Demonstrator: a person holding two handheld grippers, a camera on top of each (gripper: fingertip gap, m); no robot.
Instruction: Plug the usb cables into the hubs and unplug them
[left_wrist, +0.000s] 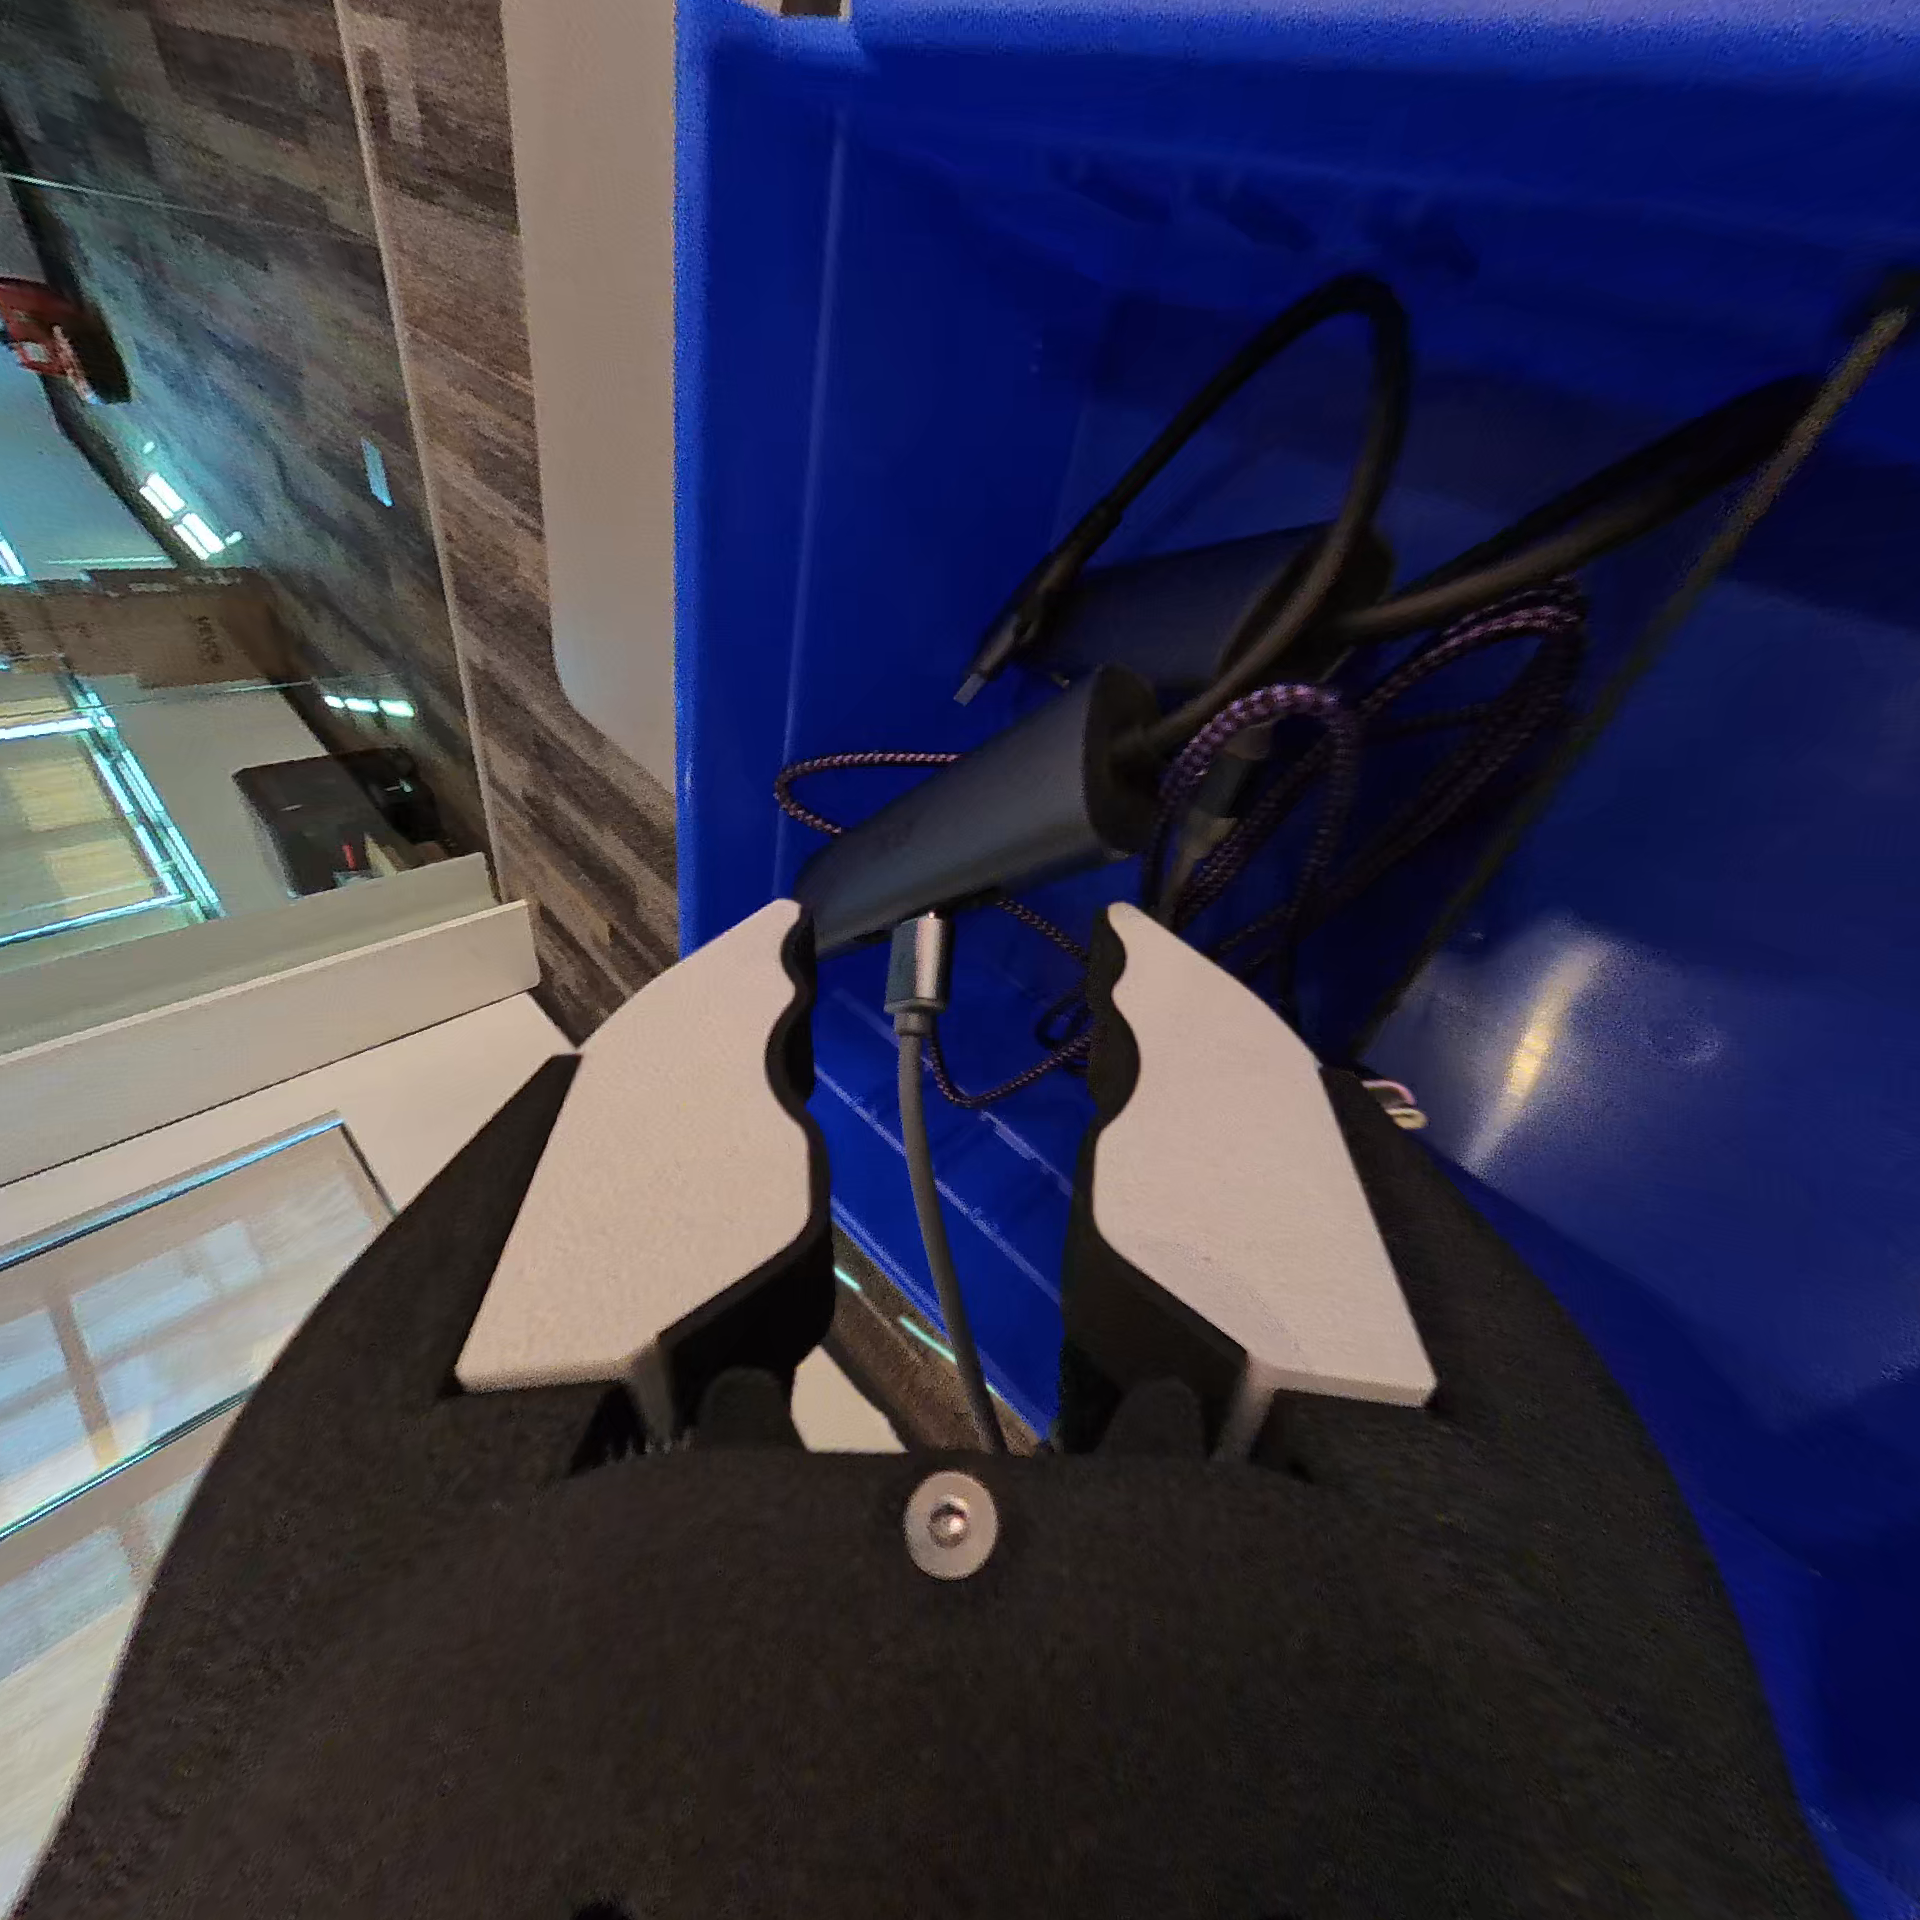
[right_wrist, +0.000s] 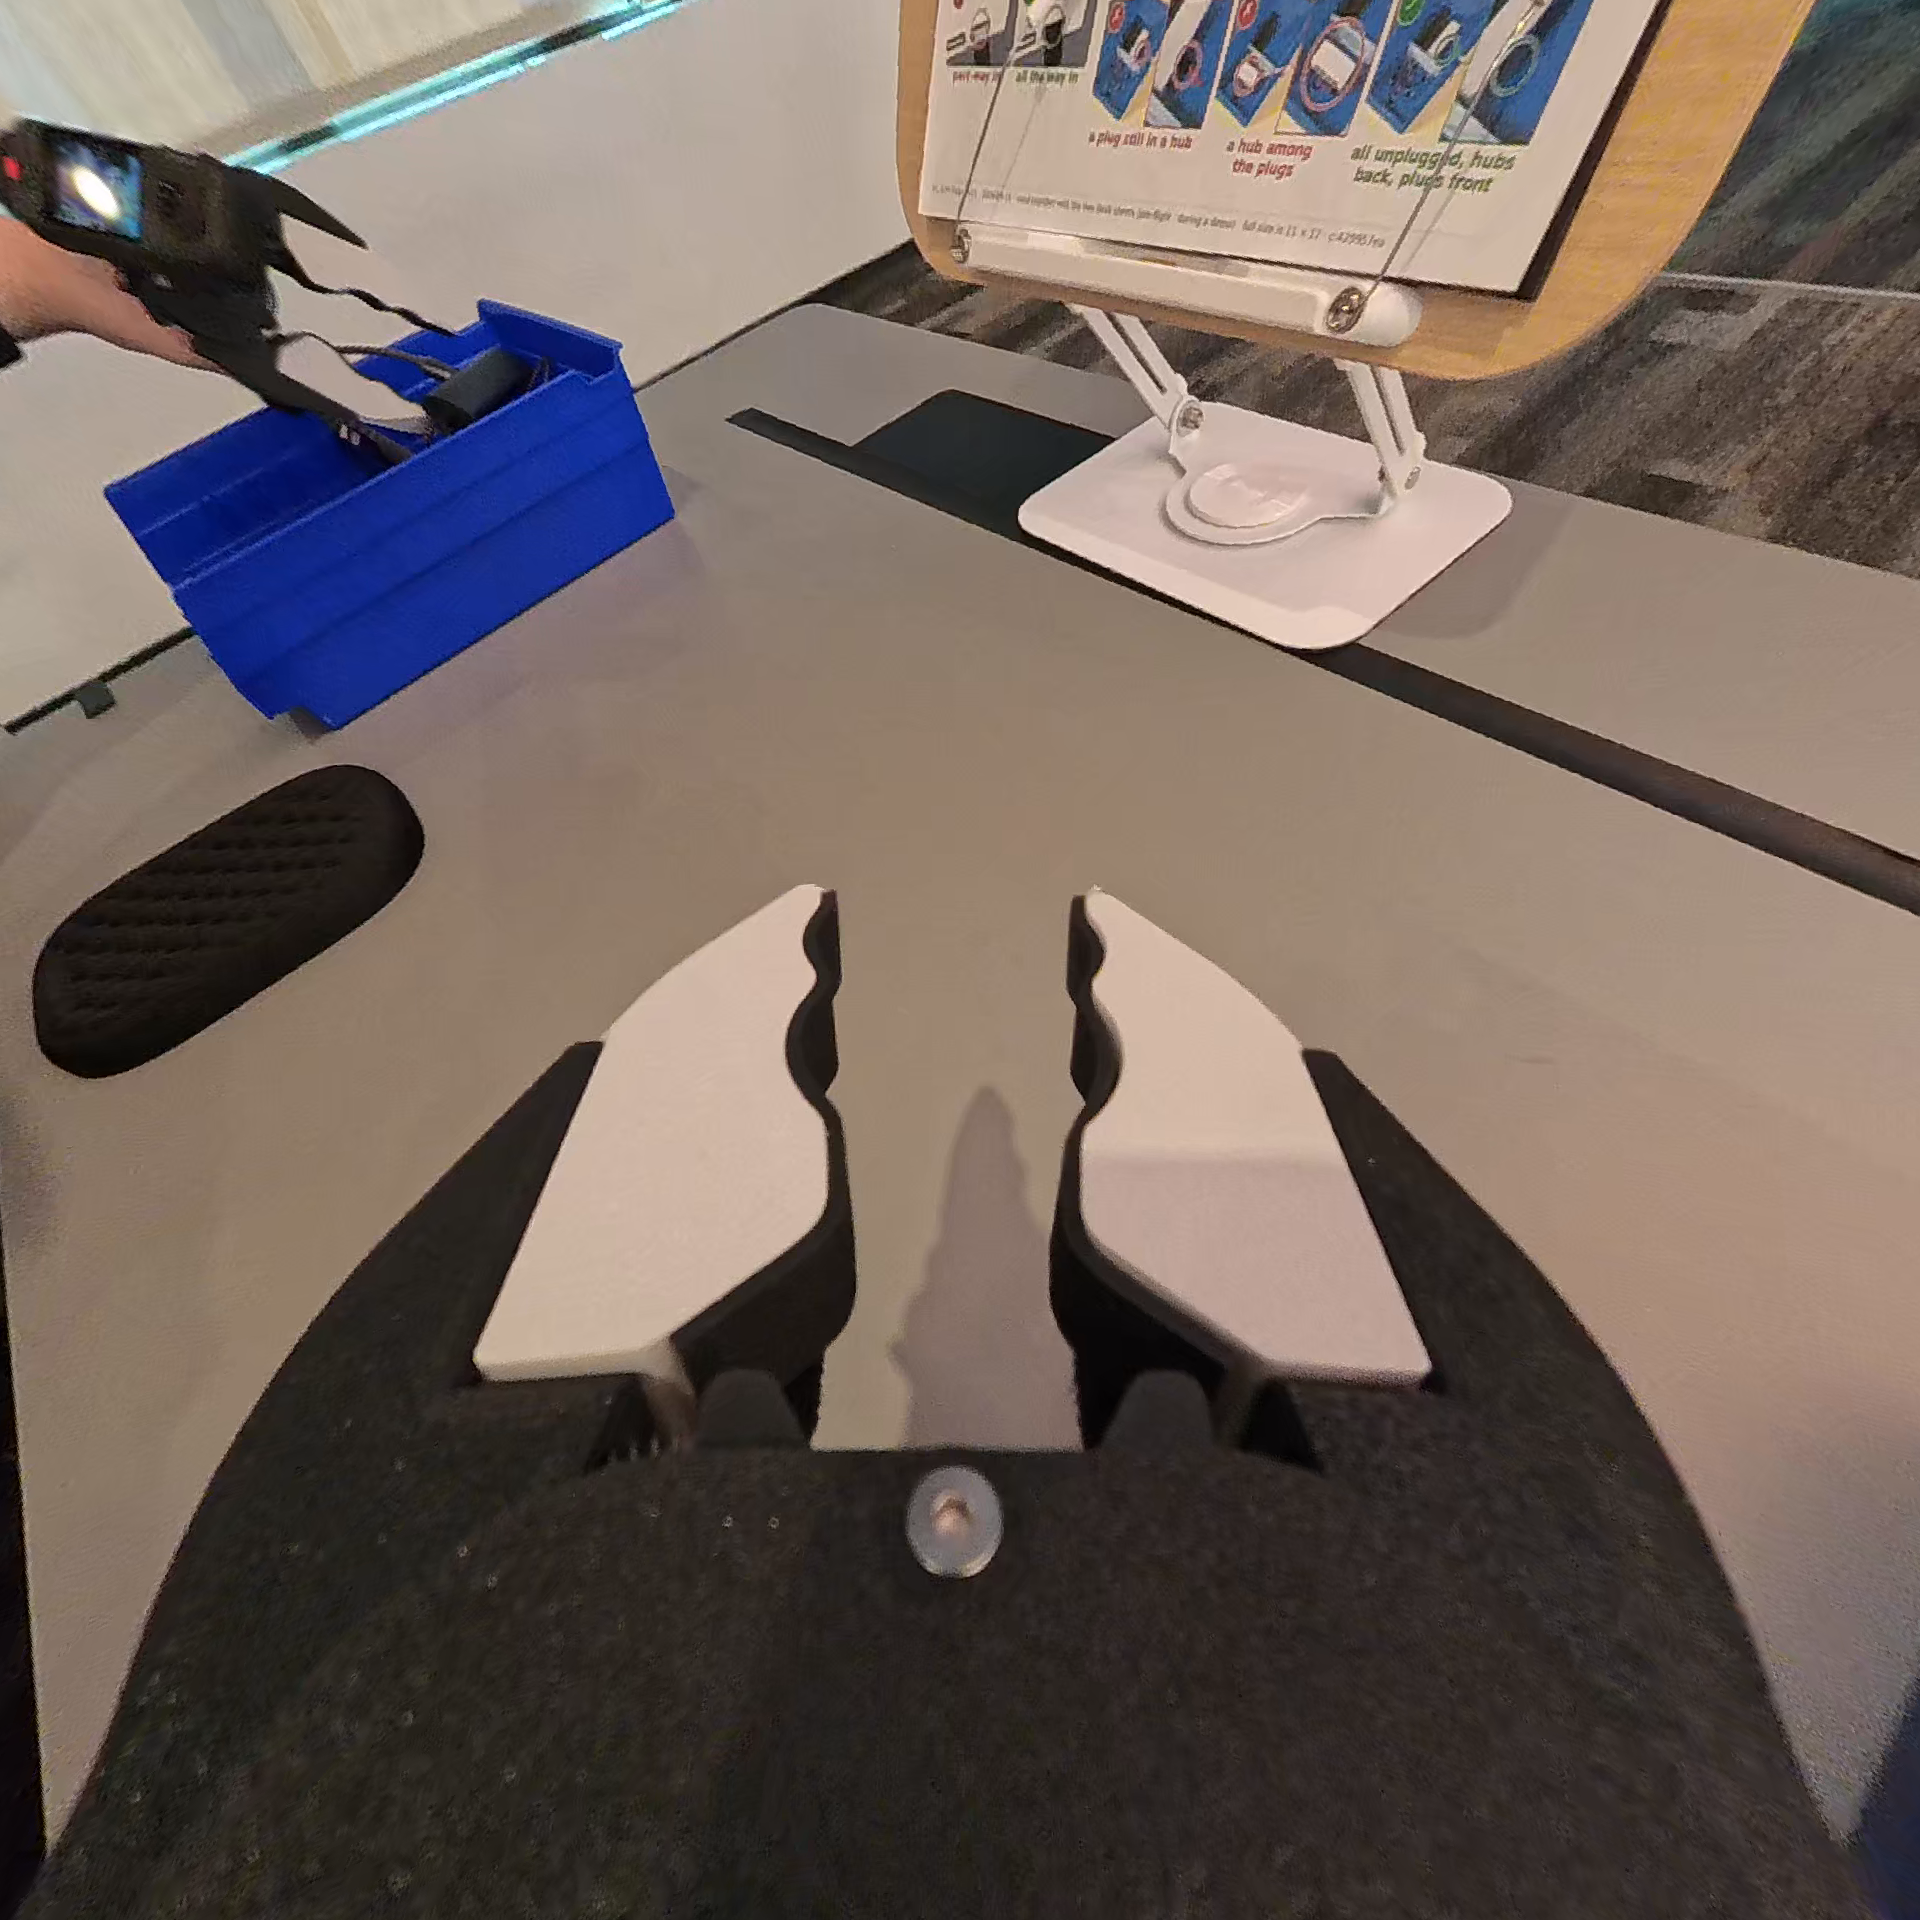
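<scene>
1. The tabletop (right_wrist: 935, 748) is smooth and grey, with a dark seam across it.
2. A white stand (right_wrist: 1268, 520) on the tabletop holds a wooden board (right_wrist: 1475, 343) with a printed sheet.
3. A black padded rest (right_wrist: 218, 914) lies on the tabletop at the left.
4. The floor has a patterned grey carpet (left_wrist: 457, 260).
5. Glass panels (left_wrist: 94, 821) at the side reflect ceiling lights.

Both grippers, left gripper (left_wrist: 951, 925) and right gripper (right_wrist: 951, 909), look alike: a black felt-textured body, pale grey finger plates with wavy black inner edges, one silver screw (right_wrist: 951, 1522) at centre.
</scene>
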